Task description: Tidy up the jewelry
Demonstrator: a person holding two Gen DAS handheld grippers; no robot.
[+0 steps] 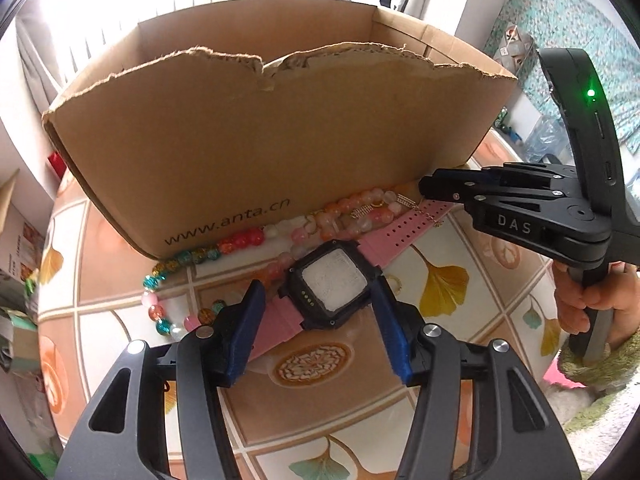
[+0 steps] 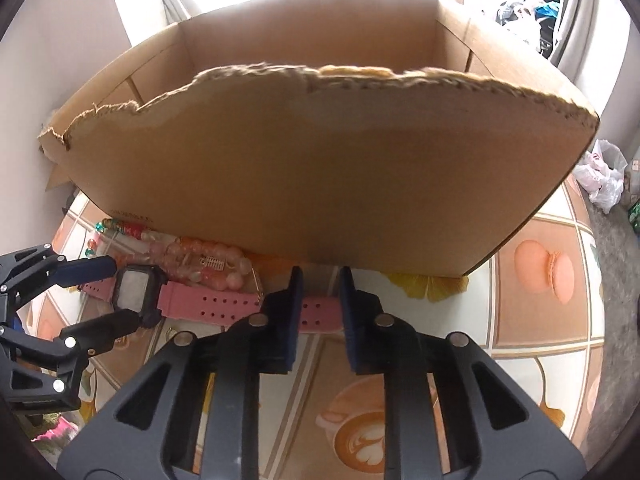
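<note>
A: Right, pink-strapped watch (image 1: 334,280) flat on the desk (image 1: 452,312), dark case squarely between the left claw (image 1: 320,312) pads.
B: Gripped?
A: Looks so. Half-open claw, blue pads against both sides of the case.
B: And the right claw (image 2: 320,280)?
A: Nearly closed, straddling the holed strap end (image 2: 320,314); actual pinch hard to confirm.
B: Beyond the claws?
A: Bead bracelets (image 1: 280,236) just past the watch, pink, orange and teal, lying against the foot of the cardboard box (image 1: 280,140). Small gold clasp piece (image 1: 362,210) among the beads.
B: Anything else?
A: Hand (image 1: 580,300) on the right claw's handle.
</note>
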